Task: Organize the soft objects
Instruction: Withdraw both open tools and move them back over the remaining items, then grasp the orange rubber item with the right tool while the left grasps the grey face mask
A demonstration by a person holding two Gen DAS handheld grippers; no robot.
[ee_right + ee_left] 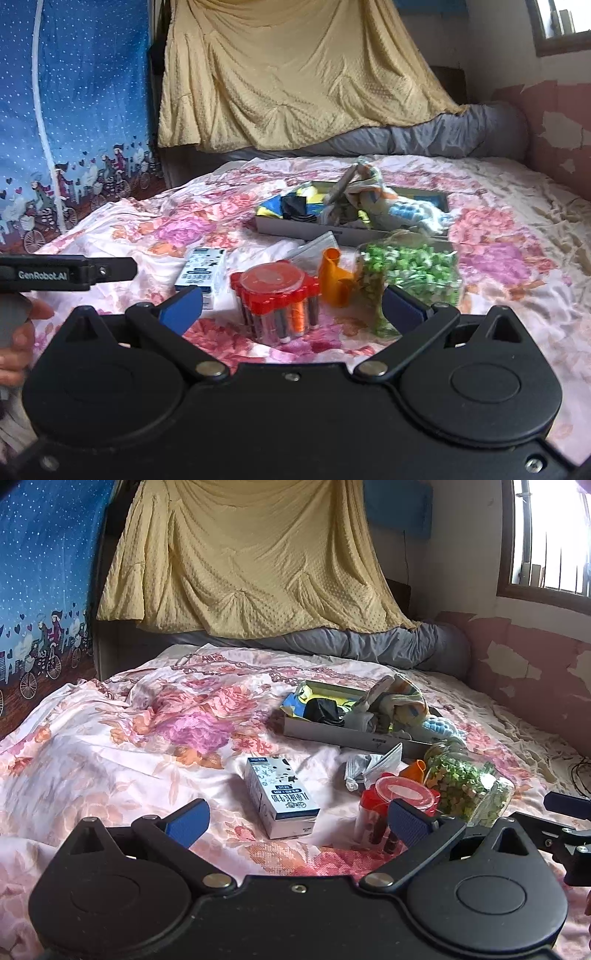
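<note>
A shallow grey box (332, 734) (280, 227) on the floral bedspread holds soft things: a black sock (323, 709), a patterned cloth (399, 698) (373, 195) and a light blue knitted item (439, 727) (406, 212). A grey packet of cloth (369, 764) (314, 247) lies in front of the box. My left gripper (297, 821) is open and empty above the bed, near a milk carton (280, 795) (203, 271). Open as well, my right gripper (291, 306) hovers empty over a red-lidded container (277, 295).
A red-lidded clear tub of batteries (391, 805), an orange plastic piece (334, 280) and a jar of green paper stars (465, 786) (410, 273) lie by the box. A yellow blanket (243, 554) hangs behind, with a grey duvet (369, 646) below. A hand (14, 343) holds the left gripper's handle.
</note>
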